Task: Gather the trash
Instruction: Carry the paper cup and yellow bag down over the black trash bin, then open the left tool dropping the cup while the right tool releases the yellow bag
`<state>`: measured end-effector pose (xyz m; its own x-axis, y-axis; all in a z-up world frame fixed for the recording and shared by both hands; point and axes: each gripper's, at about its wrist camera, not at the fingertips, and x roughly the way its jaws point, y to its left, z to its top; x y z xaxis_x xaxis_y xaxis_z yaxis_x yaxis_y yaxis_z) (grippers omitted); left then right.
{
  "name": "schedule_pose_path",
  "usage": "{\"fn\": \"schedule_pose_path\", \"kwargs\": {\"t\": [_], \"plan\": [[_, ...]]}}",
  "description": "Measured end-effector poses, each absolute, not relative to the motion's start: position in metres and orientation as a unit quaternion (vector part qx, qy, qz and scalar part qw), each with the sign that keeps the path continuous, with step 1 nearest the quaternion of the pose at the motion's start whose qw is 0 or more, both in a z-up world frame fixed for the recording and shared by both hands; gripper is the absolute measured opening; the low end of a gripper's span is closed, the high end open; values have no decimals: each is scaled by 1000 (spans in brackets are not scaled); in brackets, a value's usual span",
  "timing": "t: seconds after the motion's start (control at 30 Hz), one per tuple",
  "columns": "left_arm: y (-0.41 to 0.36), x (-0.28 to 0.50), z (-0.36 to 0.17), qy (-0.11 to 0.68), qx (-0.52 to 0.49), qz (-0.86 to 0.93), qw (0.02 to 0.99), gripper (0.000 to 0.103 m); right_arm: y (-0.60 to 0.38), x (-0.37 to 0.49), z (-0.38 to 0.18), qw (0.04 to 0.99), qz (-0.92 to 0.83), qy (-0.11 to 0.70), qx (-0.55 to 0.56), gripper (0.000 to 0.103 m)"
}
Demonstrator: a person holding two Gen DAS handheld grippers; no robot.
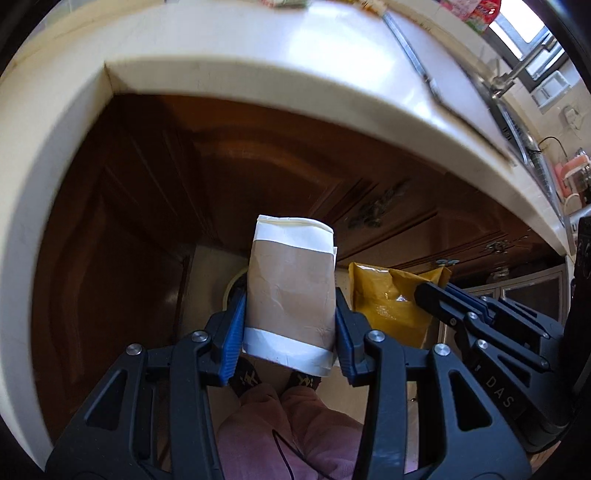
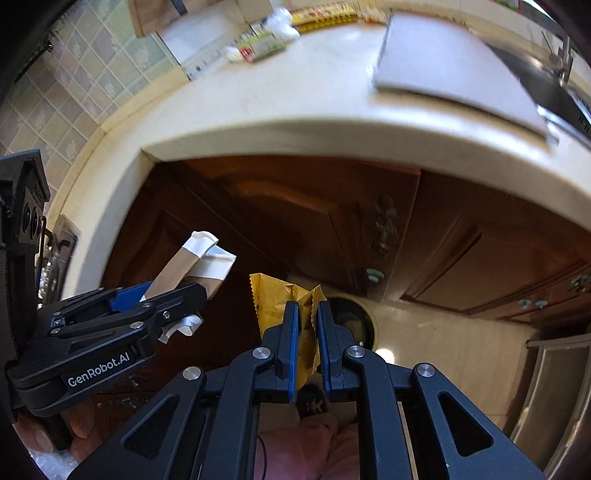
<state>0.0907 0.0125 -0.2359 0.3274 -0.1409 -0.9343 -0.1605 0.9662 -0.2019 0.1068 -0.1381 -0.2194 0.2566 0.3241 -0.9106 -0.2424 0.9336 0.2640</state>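
Left claw (image 1: 290,325) is clenched on a crushed paper cup (image 1: 290,288), white at both ends with a brown band round the middle, its blue pads pressing the cup's two sides. Right claw (image 2: 307,332) is nearly closed and pinches a flattened yellow wrapper (image 2: 280,299) between its pads; in the left wrist view that wrapper (image 1: 391,306) shows just beside the cup, at about 3 o'clock of it. Both claws point steeply down, off the edge of the cream tabletop (image 2: 295,110) and over the floor in front of dark wooden cabinet doors (image 1: 258,166). Below them, partly hidden, a round dark opening with a pale rim (image 2: 364,325) sits on the floor at about 2 o'clock of the right claw's tips; I judge it to be the trash bin, though most of it is covered. The person's pink trouser legs (image 1: 288,432) and dark slippers show at 6 o'clock. As to progress: two pieces are picked up and carried to the bin but not yet dropped. More litter remains at 12 o'clock on the tabletop, namely crumpled white paper (image 2: 282,22) and small packets (image 2: 258,46), so after the release I expect further trips. A grey board (image 2: 450,70) lies there too.
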Motion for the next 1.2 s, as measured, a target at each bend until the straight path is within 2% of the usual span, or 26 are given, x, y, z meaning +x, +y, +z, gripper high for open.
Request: {"fn": "schedule_pose_path", "kwargs": {"t": [0.53, 1.2], "plan": [[7, 99, -405, 635, -177, 64, 749, 40, -172, 121, -389, 746, 132, 648, 71, 10], [12, 112, -487, 668, -170, 48, 723, 41, -162, 125, -462, 730, 114, 670, 74, 10]]}}
